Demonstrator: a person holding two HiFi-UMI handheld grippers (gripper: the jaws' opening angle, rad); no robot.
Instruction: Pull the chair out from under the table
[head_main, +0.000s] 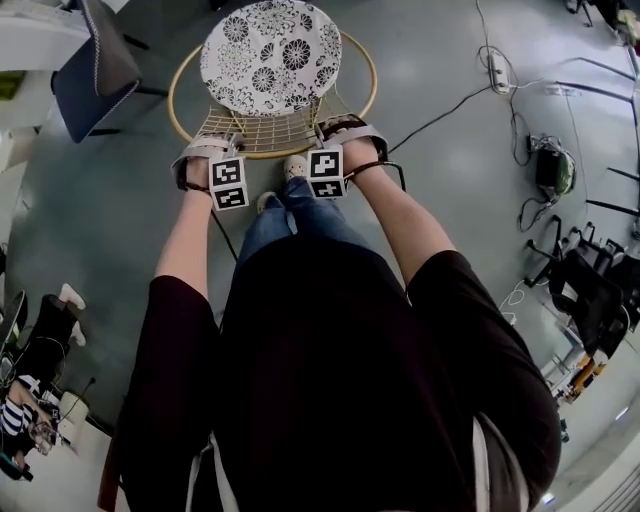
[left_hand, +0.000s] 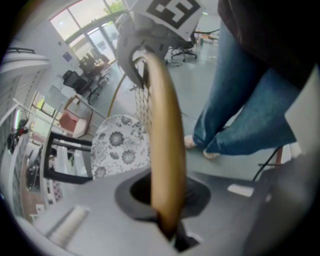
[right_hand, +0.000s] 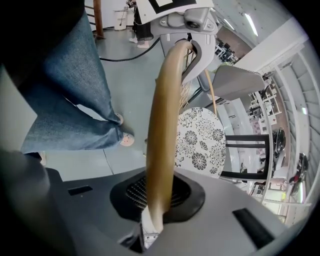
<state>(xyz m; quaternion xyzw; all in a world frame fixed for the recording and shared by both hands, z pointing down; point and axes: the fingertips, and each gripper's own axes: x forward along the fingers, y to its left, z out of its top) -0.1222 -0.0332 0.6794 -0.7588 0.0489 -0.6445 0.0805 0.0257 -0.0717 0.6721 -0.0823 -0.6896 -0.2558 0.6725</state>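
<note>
A round wicker chair with a tan rim (head_main: 272, 153) and a black-and-white floral cushion (head_main: 272, 55) stands on the grey floor in front of me. My left gripper (head_main: 213, 158) is shut on the near rim at its left. My right gripper (head_main: 342, 135) is shut on the same rim a little further right. In the left gripper view the tan rim (left_hand: 162, 150) runs straight up out of the left gripper (left_hand: 169, 226), with the cushion (left_hand: 120, 147) beside it. In the right gripper view the rim (right_hand: 162, 125) rises from the right gripper (right_hand: 151, 226), next to the cushion (right_hand: 200, 142).
A grey office chair (head_main: 95, 65) and a white table edge (head_main: 30, 40) stand at the upper left. My jeans and shoes (head_main: 285, 205) are just behind the wicker chair. A power strip (head_main: 497, 70) and cables lie on the floor at the right, near black chairs (head_main: 590, 290).
</note>
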